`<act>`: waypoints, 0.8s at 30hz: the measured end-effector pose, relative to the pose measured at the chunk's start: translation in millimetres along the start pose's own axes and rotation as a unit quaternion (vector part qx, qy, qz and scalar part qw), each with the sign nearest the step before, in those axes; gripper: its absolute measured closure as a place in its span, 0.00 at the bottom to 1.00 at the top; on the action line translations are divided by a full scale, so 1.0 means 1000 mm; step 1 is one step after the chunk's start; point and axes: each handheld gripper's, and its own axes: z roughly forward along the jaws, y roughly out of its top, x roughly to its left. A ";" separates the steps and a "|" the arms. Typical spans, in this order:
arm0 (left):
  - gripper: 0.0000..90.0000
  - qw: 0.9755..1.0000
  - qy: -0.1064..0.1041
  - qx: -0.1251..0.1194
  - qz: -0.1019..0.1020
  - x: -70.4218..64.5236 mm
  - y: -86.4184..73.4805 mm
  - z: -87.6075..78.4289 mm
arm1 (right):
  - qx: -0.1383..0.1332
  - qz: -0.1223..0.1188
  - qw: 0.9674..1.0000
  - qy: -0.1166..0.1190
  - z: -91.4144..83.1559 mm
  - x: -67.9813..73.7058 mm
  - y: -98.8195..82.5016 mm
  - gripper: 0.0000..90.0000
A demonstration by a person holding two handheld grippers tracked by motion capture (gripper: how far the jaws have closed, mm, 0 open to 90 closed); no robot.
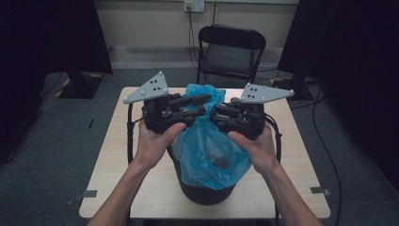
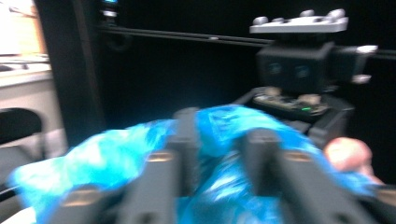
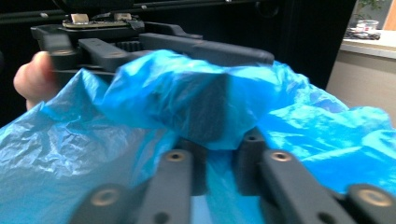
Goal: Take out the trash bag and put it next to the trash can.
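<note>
The blue bag (image 1: 214, 155), lining a black bin (image 1: 207, 193) at the table's (image 1: 301, 165) near edge, was pinched closed by the right gripper (image 3: 219, 135); the left gripper's (image 2: 217, 135) half-parted jaws straddled it loosely, so the film might be torn or slipped

Blue bag (image 1: 211, 150) fills the bin's (image 1: 207, 194) mouth; table (image 1: 117, 155) margins stay free.

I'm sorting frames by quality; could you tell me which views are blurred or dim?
Left gripper view: motion-blurred, blue bag smeared. Right gripper view: sharper, bag wrinkles crisp, near jaws soft. High view: sharp but dim, dark surroundings around the table.
</note>
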 end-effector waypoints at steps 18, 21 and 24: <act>0.66 0.999 -0.024 0.033 0.020 -0.001 -0.011 0.021 | -0.061 0.007 0.998 -0.024 -0.021 0.002 0.021 0.97; 0.93 0.998 -0.032 0.035 0.028 -0.005 -0.012 0.024 | -0.059 0.009 0.998 -0.027 -0.025 0.000 0.017 0.92; 0.99 0.998 -0.038 0.036 0.025 -0.004 -0.012 0.023 | -0.056 0.008 0.998 -0.037 -0.031 -0.001 0.013 0.75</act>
